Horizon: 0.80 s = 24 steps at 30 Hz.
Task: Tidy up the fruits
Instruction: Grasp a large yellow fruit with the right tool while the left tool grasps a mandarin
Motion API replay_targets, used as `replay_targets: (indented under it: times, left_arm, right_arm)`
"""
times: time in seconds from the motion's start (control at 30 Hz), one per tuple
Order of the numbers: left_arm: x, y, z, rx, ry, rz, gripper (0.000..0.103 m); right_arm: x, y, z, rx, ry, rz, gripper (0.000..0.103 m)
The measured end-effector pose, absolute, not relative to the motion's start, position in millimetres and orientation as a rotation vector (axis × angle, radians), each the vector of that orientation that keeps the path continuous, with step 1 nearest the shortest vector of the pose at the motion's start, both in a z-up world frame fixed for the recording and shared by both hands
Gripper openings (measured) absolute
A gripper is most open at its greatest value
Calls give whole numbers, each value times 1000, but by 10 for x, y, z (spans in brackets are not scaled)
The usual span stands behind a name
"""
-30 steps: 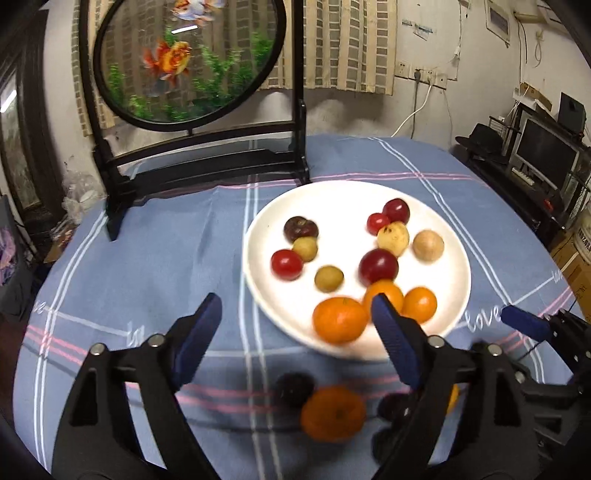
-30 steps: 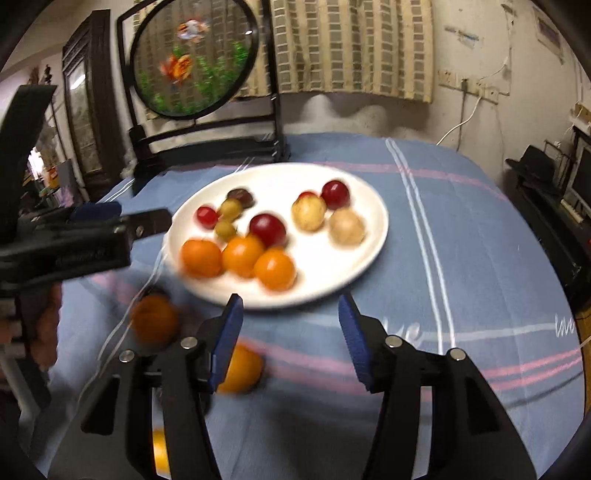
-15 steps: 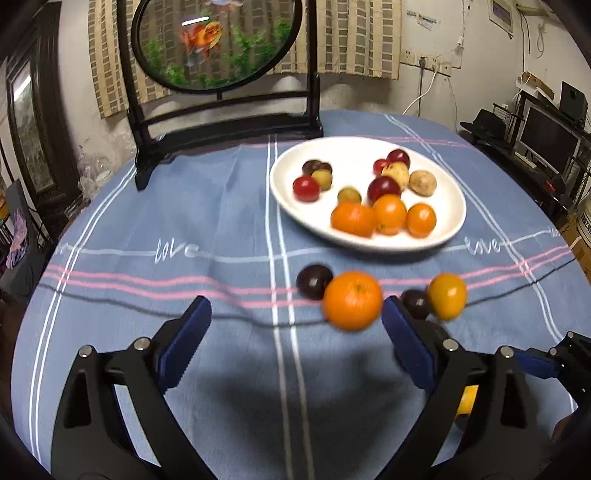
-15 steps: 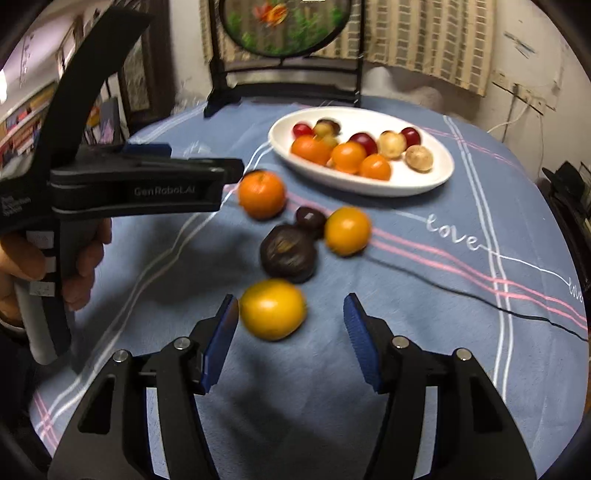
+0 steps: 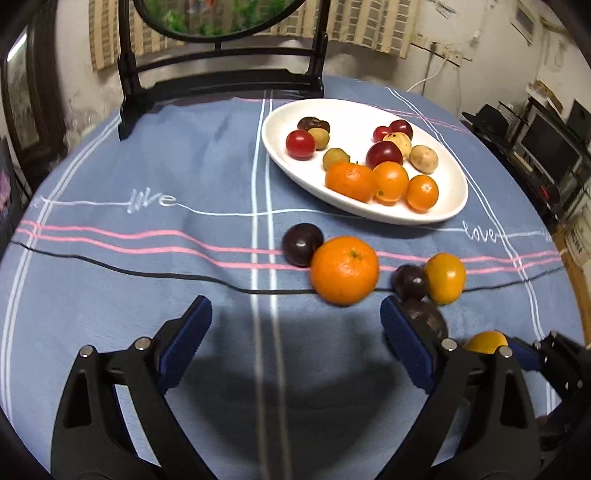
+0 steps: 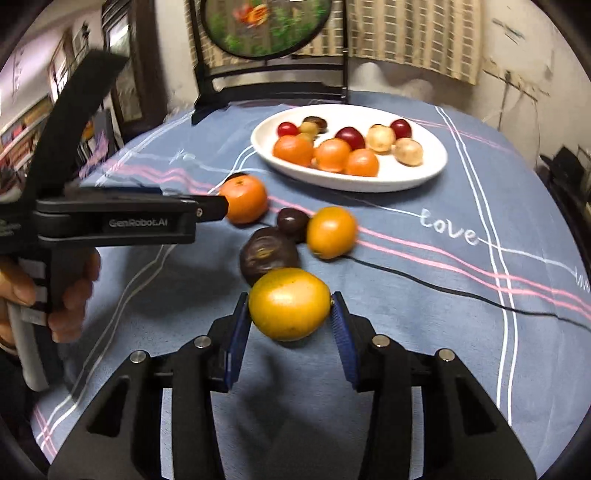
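A white plate [image 5: 448, 212] [image 6: 424, 177] holds several small fruits, among them three oranges. Loose on the blue cloth lie a large orange [image 5: 344, 270] [image 6: 245, 199], a dark plum [image 5: 302, 244], a small dark fruit [image 5: 409, 282] [image 6: 291, 220], an orange-yellow fruit [image 5: 445, 277] [image 6: 331, 232] and a dark wrinkled fruit [image 5: 424, 319] [image 6: 267, 258]. My right gripper [image 6: 290, 325] is shut on a yellow-orange fruit [image 6: 289, 303] [image 5: 485, 341]. My left gripper [image 5: 295, 341] is open and empty, just before the large orange.
A black stand with a round fish picture [image 6: 266, 29] [image 5: 221, 22] stands at the table's far edge. Shelves and monitors [image 5: 546, 147] sit beyond the right edge. A thin black cable [image 6: 443, 288] crosses the cloth.
My right gripper moved forward and closed on the yellow-orange fruit. My left gripper drew back a little from the plate and stays open.
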State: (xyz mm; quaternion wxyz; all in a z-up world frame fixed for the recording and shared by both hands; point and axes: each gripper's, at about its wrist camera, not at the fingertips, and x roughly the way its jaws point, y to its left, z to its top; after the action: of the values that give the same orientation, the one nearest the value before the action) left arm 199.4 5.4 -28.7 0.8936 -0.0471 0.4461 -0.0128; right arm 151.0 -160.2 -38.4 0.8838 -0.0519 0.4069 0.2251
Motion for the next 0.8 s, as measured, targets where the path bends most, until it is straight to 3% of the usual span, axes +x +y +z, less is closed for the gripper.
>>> replay_targets:
  times: [0.1,0.23,0.4,0.43,0.47,0.8]
  left_arm:
    - [2075,-67,-332,-59,932,-5,89]
    - [2194,-192,-422,-48,984,-27,66]
    - [2355,-297,-525,-29,1023,-1,61]
    - [2359,-308,-512,-30,1009,1,50]
    - [2356,-319,-501,-30,1007,-8,45]
    - [2082,-213,-183,-7,947,-17,45]
  right_arm:
    - [1517,-1693,-372,-102,847,437,44]
    - [1488,-1772,-344,-85,833,417,44]
    - [1452,-1764,-328,-88,824,428,44]
    - [1453,-1755,-328,-91,823,433,44]
    - [1446,-1757,-330,-89,824,436,44]
    - [1467,-1832,-248,-53,752,390,44]
